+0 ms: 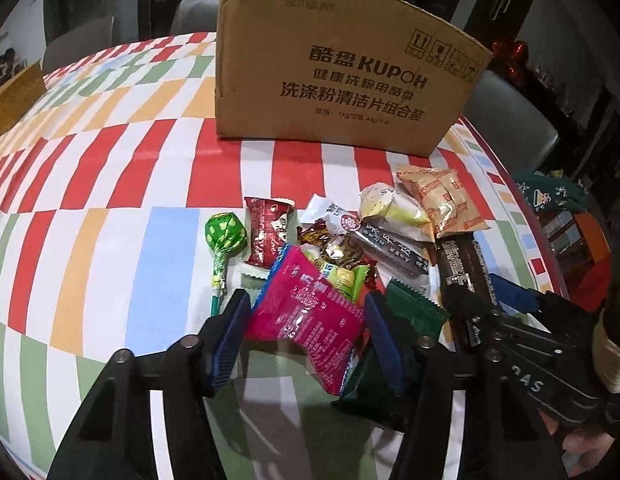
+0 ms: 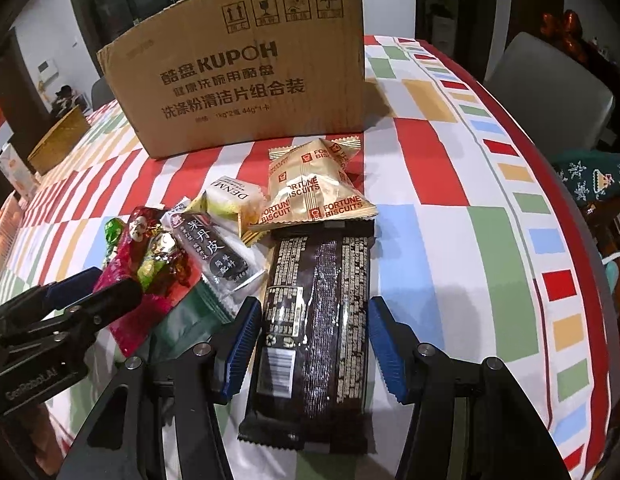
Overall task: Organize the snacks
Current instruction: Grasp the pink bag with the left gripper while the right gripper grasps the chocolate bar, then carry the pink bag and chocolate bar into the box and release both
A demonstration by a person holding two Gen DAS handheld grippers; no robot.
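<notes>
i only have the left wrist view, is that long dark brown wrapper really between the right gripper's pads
Observer: Yes. In the right wrist view the long dark brown wrapper lies lengthwise between the blue pads of the right gripper, flat on the striped tablecloth.
Operator: is it squeezed yet
Observer: I cannot tell. Both pads sit right at its long edges, and the wrapper shows no buckling.
Operator: anything on its far end
Observer: A gold foil packet printed FORTUNE BISCUITS overlaps that end.
</notes>
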